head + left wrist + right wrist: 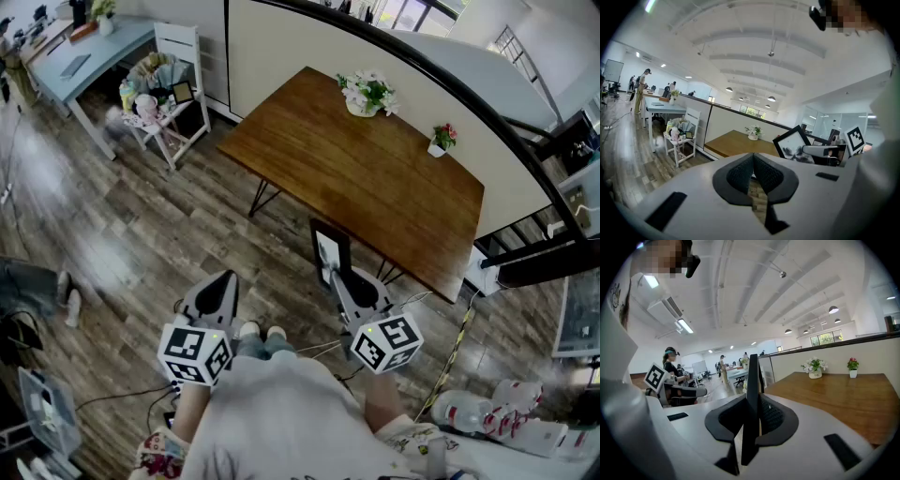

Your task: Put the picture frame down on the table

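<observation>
A black picture frame (330, 251) with a pale print stands upright in my right gripper (349, 284), held over the floor just short of the brown wooden table (375, 187). In the right gripper view the frame (751, 394) shows edge-on, clamped between the jaws of the right gripper (752, 420). My left gripper (217, 292) hovers to the left with nothing in it. Its jaws are pressed together in the left gripper view, where the left gripper (753, 174) points toward the frame (793, 145) at the right.
A bowl of white flowers (367, 94) and a small pot with red flowers (441, 139) stand along the table's far edge. A white chair piled with items (167, 92) and a blue-grey desk (80, 58) stand far left. Cables and bottles (487, 412) lie on the floor at right.
</observation>
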The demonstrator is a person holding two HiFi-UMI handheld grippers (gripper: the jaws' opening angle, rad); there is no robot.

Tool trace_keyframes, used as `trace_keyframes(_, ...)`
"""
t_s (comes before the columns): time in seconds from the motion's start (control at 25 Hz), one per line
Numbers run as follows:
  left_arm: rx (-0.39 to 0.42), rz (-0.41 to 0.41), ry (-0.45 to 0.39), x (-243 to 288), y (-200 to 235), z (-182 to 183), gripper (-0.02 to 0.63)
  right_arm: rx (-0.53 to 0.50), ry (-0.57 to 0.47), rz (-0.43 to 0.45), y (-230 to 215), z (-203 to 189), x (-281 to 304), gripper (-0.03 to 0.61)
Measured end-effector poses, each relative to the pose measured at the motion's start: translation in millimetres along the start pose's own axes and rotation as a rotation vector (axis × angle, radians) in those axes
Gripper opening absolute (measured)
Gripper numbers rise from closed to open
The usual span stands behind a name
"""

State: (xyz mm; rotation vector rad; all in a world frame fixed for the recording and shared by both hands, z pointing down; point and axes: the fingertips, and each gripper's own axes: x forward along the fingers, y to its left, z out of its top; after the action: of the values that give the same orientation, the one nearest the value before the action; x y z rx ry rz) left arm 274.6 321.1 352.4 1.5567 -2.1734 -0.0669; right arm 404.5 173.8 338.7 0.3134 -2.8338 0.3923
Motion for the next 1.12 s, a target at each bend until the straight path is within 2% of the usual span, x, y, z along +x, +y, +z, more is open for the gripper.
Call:
trace_keyframes(0.24,0.002,0.048,-0.010,-3.1,-4.9,-7.2,0.005,0.029,-0.003,0.035,-5.2,-8.6,-5.1,0.054)
trace_keyframes(0.6,-0.018,0.098,-0.025,-14.0,-4.3,-13.5,0.005,0.007,0.012,0.082,1.3,-13.3,-5.2,0.052)
trace_keyframes(0.84,-0.028,0.117,-0.028,-10.3,17.6,-11.7,0.005,0.007,0.025,0.105,8.8,-12.0,19.0,0.051)
trace_keyframes(1.12,-0.028,0.094,-0.024,23.5,64.5,11.0,0.005,0.004,0.040,0.087,8.3,0.8,77.8,0.051)
